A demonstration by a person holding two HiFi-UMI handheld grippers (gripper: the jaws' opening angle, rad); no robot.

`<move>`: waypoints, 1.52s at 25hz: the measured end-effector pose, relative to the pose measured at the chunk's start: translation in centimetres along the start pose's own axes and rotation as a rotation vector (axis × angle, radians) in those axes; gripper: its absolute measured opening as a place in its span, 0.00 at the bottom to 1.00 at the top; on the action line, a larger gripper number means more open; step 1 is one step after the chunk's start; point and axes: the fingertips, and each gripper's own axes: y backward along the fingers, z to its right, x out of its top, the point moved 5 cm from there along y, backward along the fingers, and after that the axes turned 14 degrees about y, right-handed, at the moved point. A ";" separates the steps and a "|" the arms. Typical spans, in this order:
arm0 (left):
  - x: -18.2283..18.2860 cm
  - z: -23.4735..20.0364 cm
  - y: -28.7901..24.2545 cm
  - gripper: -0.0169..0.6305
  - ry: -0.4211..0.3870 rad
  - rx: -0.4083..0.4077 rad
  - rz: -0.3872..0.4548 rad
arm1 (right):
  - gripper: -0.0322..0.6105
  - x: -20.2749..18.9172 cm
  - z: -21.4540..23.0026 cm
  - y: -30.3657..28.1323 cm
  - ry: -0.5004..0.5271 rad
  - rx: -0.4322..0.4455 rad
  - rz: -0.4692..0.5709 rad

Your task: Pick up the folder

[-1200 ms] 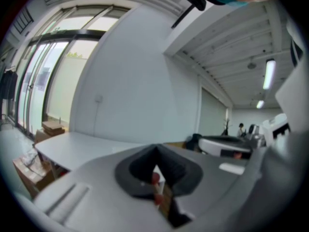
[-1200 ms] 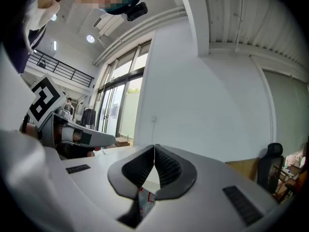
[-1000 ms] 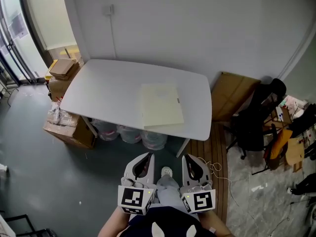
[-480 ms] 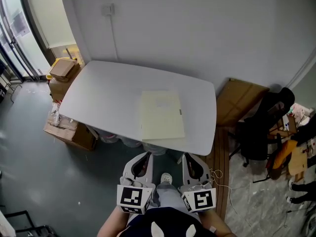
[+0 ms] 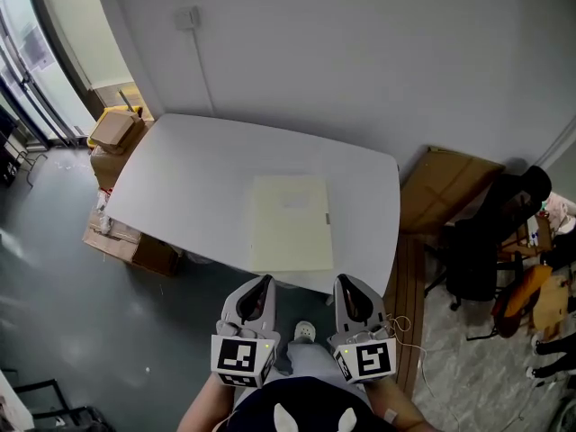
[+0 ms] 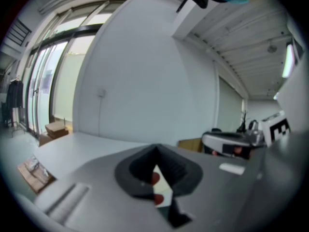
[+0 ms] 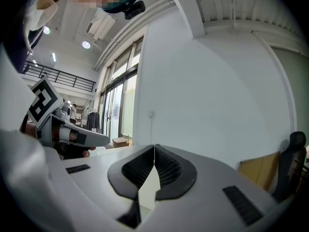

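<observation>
Head view shows a pale yellow rectangular paper folder (image 5: 291,223) lying flat on the white rounded-corner table (image 5: 180,178), close to its near edge, with perhaps a small clasp on its right side. The left gripper (image 5: 262,282) and the right gripper (image 5: 346,282), both clenched and empty, hover side by side near that edge, apart from the folder.
</observation>
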 end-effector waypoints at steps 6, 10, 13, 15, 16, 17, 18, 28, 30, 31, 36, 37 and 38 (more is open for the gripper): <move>0.4 -0.1 -2.8 0.03 0.004 0.055 -0.010 | 0.06 -0.9 2.5 -2.2 -0.005 0.037 0.009; 0.8 0.1 -4.4 0.03 0.009 0.083 0.009 | 0.06 -1.5 4.1 -3.2 -0.017 0.063 0.012; 0.6 0.0 -5.1 0.03 0.018 0.096 0.002 | 0.07 -1.9 4.6 -3.8 -0.023 0.074 0.014; 0.3 0.1 -5.4 0.03 0.026 0.096 -0.004 | 0.07 -2.0 4.8 -4.1 -0.024 0.077 0.011; 0.2 0.2 -5.5 0.03 0.028 0.091 -0.006 | 0.07 -2.2 4.9 -4.1 -0.025 0.077 0.008; 0.1 0.4 -5.7 0.03 0.030 0.084 -0.007 | 0.07 -2.3 5.1 -4.1 -0.027 0.075 0.006; 0.2 0.5 -5.8 0.03 0.030 0.080 -0.008 | 0.07 -2.5 5.2 -4.2 -0.031 0.075 0.003; 0.7 -0.3 -7.4 0.03 0.049 0.106 -0.029 | 0.07 -3.7 5.5 -5.9 -0.058 0.119 -0.040; 0.6 -0.7 -7.9 0.03 0.052 0.104 -0.041 | 0.07 -4.0 5.4 -6.4 -0.063 0.120 -0.049; 0.5 -0.8 -8.1 0.03 0.052 0.102 -0.047 | 0.07 -4.2 5.4 -6.7 -0.067 0.120 -0.056; 0.4 -1.4 -9.6 0.04 0.045 0.082 -0.082 | 0.07 -4.9 5.6 -8.3 -0.081 0.112 -0.089; 0.3 -1.6 -9.9 0.06 0.046 0.076 -0.090 | 0.07 -5.0 5.5 -8.6 -0.080 0.116 -0.094; 0.2 -1.9 -10.2 0.08 0.049 0.072 -0.096 | 0.07 -5.1 5.4 -9.1 -0.080 0.123 -0.101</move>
